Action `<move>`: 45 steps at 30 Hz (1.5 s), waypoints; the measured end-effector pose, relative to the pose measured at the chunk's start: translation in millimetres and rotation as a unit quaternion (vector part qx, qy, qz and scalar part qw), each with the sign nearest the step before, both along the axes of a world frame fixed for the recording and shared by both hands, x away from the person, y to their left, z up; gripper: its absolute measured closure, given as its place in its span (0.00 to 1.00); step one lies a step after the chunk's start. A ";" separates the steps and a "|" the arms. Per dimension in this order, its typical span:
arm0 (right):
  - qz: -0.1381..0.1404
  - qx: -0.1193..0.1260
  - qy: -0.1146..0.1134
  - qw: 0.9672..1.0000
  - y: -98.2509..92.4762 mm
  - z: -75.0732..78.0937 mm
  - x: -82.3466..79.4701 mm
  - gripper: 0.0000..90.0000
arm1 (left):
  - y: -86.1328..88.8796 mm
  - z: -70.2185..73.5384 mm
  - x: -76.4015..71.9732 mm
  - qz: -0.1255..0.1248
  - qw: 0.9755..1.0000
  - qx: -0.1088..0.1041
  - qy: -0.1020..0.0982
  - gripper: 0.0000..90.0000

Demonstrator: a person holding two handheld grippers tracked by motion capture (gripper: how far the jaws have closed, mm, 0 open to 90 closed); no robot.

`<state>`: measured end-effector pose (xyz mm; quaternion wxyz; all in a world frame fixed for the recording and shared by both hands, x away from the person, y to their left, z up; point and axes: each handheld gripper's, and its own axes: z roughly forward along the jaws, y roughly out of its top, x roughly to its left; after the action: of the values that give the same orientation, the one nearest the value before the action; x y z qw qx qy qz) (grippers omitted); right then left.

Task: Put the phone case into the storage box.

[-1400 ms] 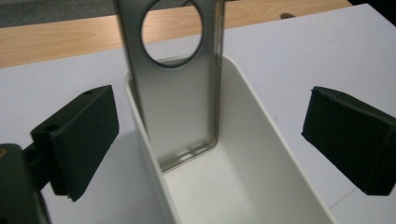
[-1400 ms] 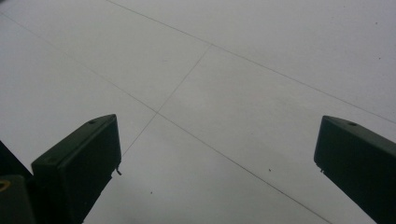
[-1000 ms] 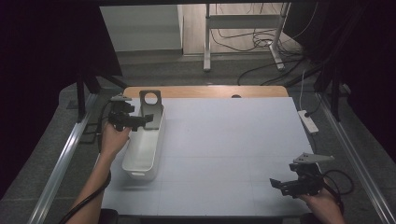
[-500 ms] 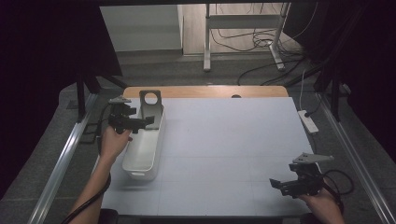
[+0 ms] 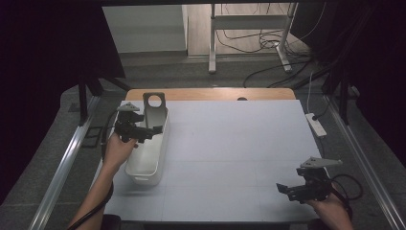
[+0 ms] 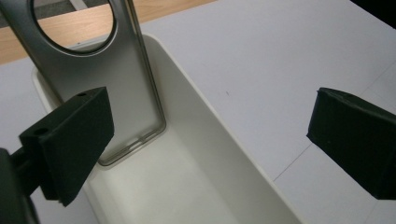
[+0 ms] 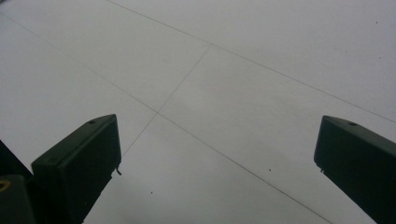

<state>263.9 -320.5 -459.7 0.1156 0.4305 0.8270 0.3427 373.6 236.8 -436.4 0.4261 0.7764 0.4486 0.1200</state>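
Left gripper (image 5: 152, 131), jaws wide open & empty, hangs over white tub (image 5: 136, 172) at frame left w/ metal plate w/ round hole (image 6: 100, 60) leaning in its far end; centre jaws on plate edge before closing; right gripper (image 5: 287, 189) open, idle, lower right above tabletop (image 5: 230, 143).

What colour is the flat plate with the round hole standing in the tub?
Silver-grey metal plate, leaning in the white tub; clearest in the left gripper view.

Bracket (image 6: 93, 60): top cut by the left gripper view's upper edge; left edge hidden behind the near jaw. Tub (image 6: 196, 177): near end cut off below the jaws.
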 end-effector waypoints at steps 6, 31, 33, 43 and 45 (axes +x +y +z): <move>0.000 0.000 0.000 1.000 0.0 0.0 0.0 0.01 | -5.1 1.7 -5.2 -0.007 1.000 0.001 -0.006 0.00; 0.000 -0.001 0.002 1.000 0.2 -0.3 0.3 0.01 | -20.9 -1.1 -32.0 -0.029 1.000 0.002 -0.011 0.00; 0.000 -0.001 0.002 1.000 0.2 -0.3 0.3 0.01 | -21.2 -1.5 -33.4 -0.032 0.999 -0.001 -0.010 0.00; 0.001 0.000 0.001 1.000 0.2 -0.2 0.1 0.01 | -21.3 -3.0 -39.6 -0.036 0.999 -0.009 -0.006 0.00; 0.001 0.000 0.001 1.000 0.2 -0.2 0.0 0.01 | -21.1 -3.3 -41.2 -0.036 0.999 -0.011 -0.004 0.00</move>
<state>263.9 -320.3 -459.9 0.1146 0.4301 0.8275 0.3422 332.3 215.7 -439.7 0.4408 0.7869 0.4195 0.1027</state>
